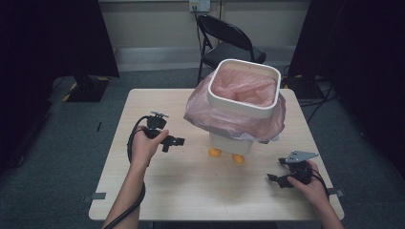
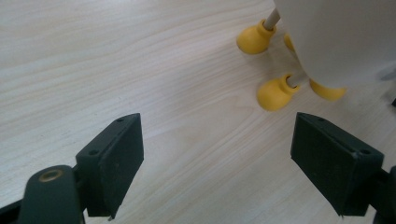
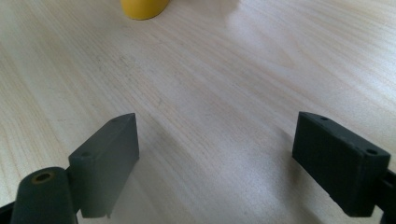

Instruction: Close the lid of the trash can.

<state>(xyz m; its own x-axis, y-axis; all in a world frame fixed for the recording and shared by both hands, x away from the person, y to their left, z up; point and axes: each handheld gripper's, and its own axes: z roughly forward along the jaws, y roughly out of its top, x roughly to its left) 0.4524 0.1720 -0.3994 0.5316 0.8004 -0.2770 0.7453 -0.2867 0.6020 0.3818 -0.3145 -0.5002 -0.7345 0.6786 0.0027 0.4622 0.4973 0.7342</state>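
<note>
With both jaws wide and empty, the left gripper (image 1: 175, 141) and right gripper (image 1: 273, 178) flank the bin (image 1: 244, 90) at mid-table (image 1: 157, 191), which looks top-heavy on its yellow feet (image 2: 274, 93), so a tug on the overhanging pink bag (image 1: 205, 112) could tip it; a chair (image 1: 228, 40) stands behind, nothing blocks reach.

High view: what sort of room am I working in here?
Probably a lab or recording room, not a home: dark curtains on both sides, a folding chair by the bare wall, grey carpet, and one wooden table bearing only a white bin with a pink liner.
</note>
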